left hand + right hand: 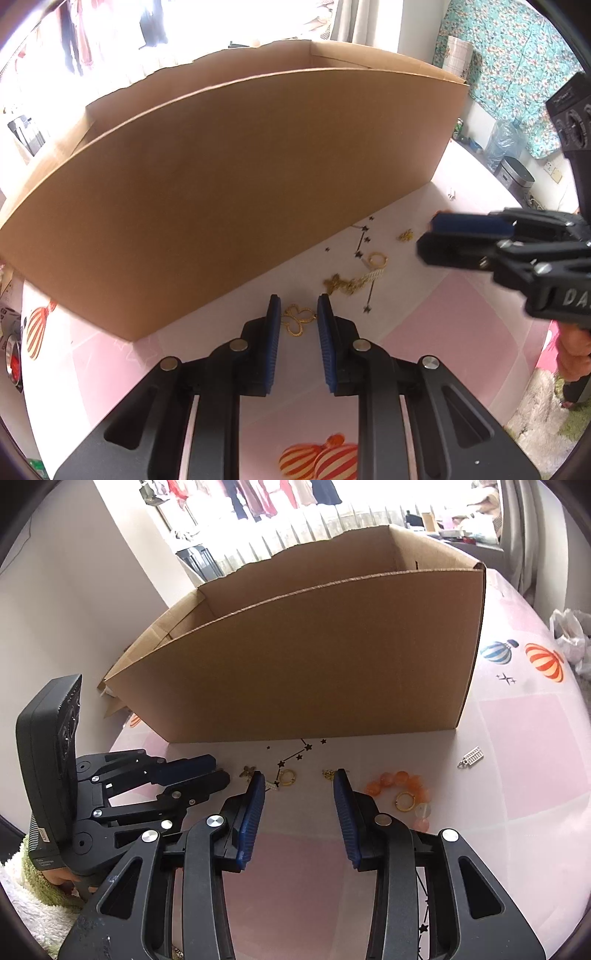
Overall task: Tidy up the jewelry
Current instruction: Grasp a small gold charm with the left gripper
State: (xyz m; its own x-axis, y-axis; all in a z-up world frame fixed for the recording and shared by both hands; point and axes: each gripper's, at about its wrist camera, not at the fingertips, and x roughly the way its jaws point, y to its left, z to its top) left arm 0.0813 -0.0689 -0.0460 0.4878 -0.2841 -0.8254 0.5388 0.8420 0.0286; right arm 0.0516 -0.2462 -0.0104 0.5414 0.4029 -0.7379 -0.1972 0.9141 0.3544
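Left wrist view: left gripper [298,314], pads apart, brackets the butterfly pendant [298,320]; probably untouched, so squeeze centrally.

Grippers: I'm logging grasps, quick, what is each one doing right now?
Left gripper: open around the gold butterfly pendant, pads not clearly pressing it.
Right gripper: open, holding nothing.

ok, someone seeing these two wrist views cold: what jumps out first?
The big open cardboard box dominates, standing on the pink balloon-print tablecloth and filling the middle of both views. In front of it lies scattered jewelry: a gold butterfly pendant between the left gripper fingers, which don't visibly press on it, and an orange bead bracelet beside the right gripper, whose jaws stand apart with nothing between them.
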